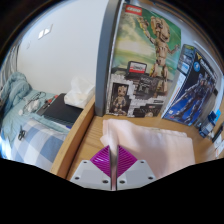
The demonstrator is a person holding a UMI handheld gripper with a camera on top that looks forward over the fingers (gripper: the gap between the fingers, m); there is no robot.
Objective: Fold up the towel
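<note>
A pale pink towel [150,145] lies spread on a wooden table [90,145] just ahead of my fingers. My gripper [111,165] is shut on the towel's near edge; a thin fold of cloth rises between the two magenta pads [98,165]. The rest of the towel stretches away to the right beyond the fingers, flat with a few soft wrinkles.
A small tree-creature figure [118,96] and black boxes stand at the table's back edge. Big posters [150,40] and a blue box [192,95] lean on the wall behind. A bed [30,110] with a dark laptop [62,112] is at the left.
</note>
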